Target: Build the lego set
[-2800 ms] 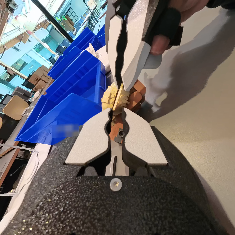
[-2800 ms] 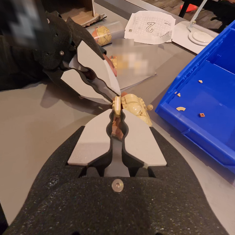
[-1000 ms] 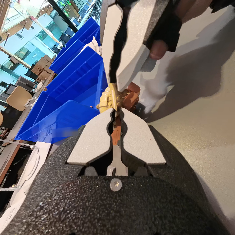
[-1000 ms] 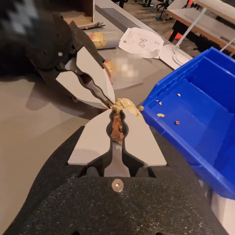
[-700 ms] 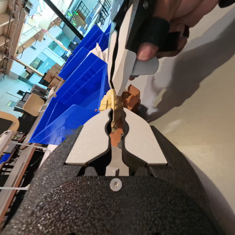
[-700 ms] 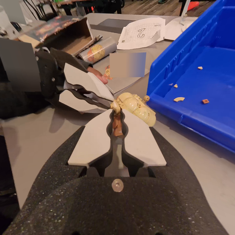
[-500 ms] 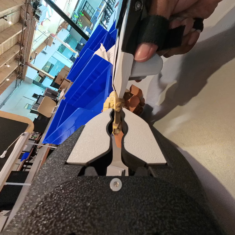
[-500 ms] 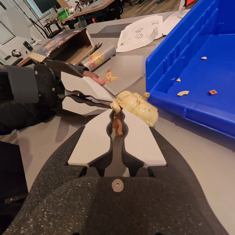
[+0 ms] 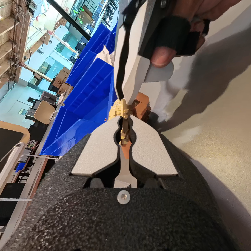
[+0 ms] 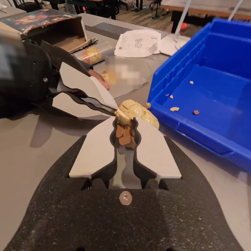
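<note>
The left gripper (image 9: 125, 119) is clamping narrowly on a tan plate edge of the brick model (image 10: 137, 112). The right gripper (image 10: 125, 120) is gripping the model's brown section, pads pressing on both sides. The model is hanging above the grey table (image 10: 40, 135), just beside a blue bin (image 10: 203, 101) containing loose bricks (image 10: 174, 108). A booklet (image 10: 129, 81) and carton (image 10: 54, 31) are lying beyond.

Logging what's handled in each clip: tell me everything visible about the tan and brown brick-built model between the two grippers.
The tan and brown brick-built model is a small studded plastic assembly: a rounded tan shell, a little ball knob at its far end, and a brown block section. It is held just beside the blue plastic bin. The left gripper pinches a thin tan plate at its edge; the right gripper clasps the tan-and-brown end.
</note>
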